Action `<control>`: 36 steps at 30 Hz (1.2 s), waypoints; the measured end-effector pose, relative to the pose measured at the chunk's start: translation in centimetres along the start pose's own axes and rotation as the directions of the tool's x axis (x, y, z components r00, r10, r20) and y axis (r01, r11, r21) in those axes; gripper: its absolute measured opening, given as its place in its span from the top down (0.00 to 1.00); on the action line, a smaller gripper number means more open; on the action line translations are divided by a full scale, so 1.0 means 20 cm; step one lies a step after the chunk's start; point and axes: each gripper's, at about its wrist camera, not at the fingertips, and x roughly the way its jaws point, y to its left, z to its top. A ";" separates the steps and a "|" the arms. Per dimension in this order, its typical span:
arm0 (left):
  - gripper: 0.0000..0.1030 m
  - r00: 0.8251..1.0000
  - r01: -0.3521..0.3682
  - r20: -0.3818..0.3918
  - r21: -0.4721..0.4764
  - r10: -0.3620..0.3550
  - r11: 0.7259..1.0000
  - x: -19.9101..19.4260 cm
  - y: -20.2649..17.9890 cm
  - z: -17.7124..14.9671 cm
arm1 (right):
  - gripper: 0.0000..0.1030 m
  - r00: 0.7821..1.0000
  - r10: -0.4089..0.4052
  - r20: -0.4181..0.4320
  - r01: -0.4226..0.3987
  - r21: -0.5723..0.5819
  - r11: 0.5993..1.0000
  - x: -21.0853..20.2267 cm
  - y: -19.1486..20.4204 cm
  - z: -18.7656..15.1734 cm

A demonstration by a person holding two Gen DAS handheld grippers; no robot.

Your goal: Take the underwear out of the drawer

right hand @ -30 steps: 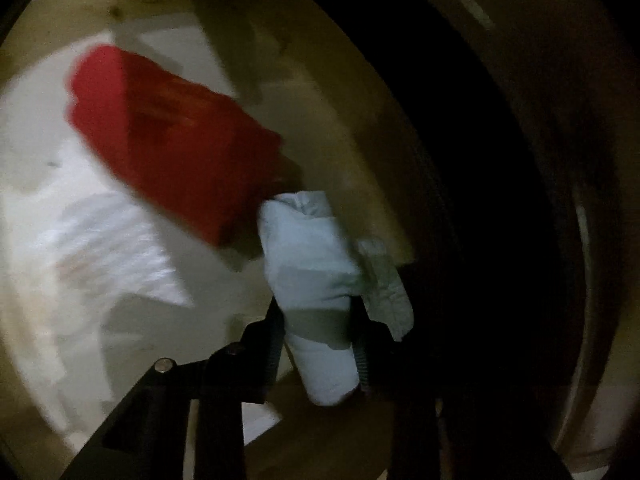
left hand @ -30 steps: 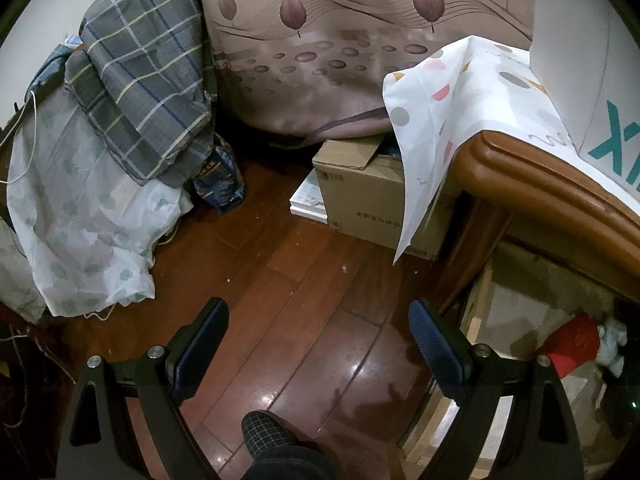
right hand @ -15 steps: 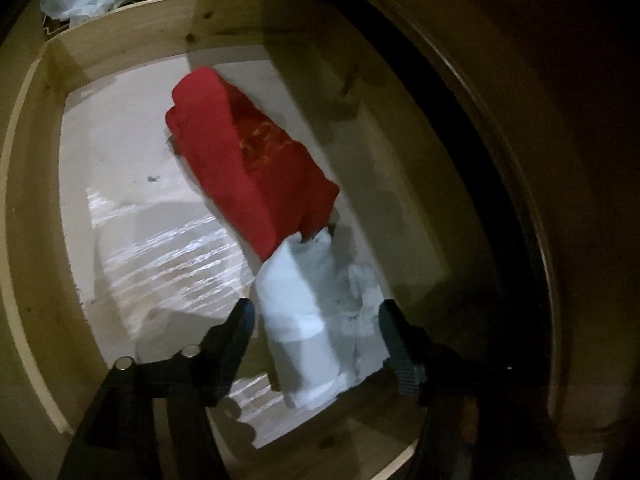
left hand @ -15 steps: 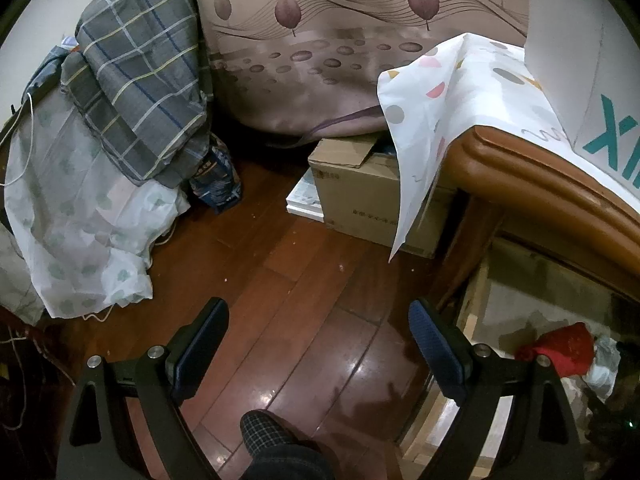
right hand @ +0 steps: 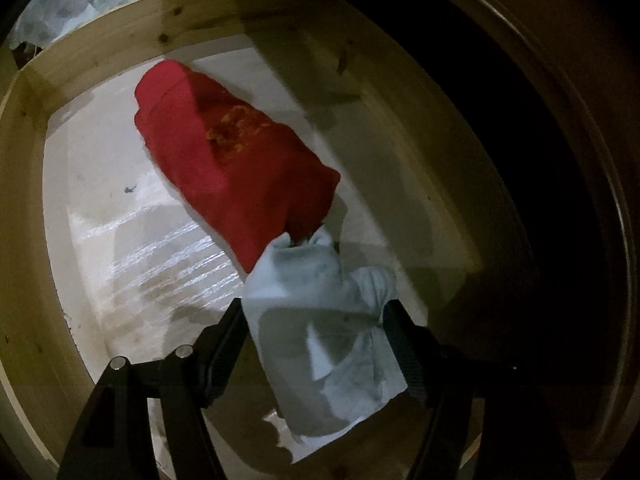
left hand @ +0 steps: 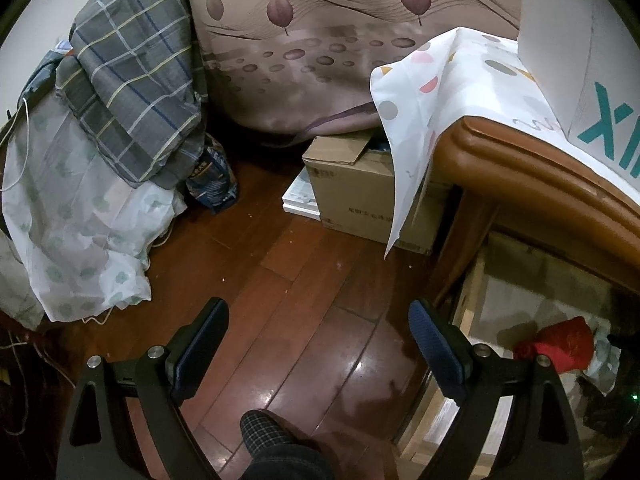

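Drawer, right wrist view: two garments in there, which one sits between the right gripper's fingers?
The pale blue-white garment, lying loose between the open right gripper. The red garment lies farther into the drawer, beyond the fingertips.

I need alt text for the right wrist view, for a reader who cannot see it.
The open right tongs straddle a pale crumpled garment on the floor of a wooden drawer. A red folded garment lies just beyond, touching it.

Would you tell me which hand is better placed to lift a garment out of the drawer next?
Right. The right tongs are open inside the drawer, straddling the pale garment beside the red one. The left tongs are open over bare floor, outside the drawer.
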 end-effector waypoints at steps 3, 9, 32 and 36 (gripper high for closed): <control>0.13 1.000 0.006 -0.003 -0.002 -0.006 1.000 0.00 0.00 0.00 | 0.35 1.000 0.017 -0.003 -0.017 0.022 1.000 0.03 -0.02 0.00; 0.13 1.000 0.020 -0.006 -0.001 -0.020 1.000 -0.02 0.00 -0.01 | 0.57 0.999 0.039 -0.026 -0.038 0.008 0.999 0.03 -0.01 -0.01; 0.13 0.998 0.066 -0.019 0.055 -0.065 0.996 -0.02 -0.10 -0.06 | 0.66 0.996 0.000 0.090 -0.017 0.194 0.981 -0.62 0.08 0.00; 0.13 0.997 0.072 -0.006 0.084 -0.072 0.994 -0.03 -0.13 -0.07 | 0.66 0.986 -0.015 0.167 -0.044 0.340 0.939 -0.71 0.08 -0.05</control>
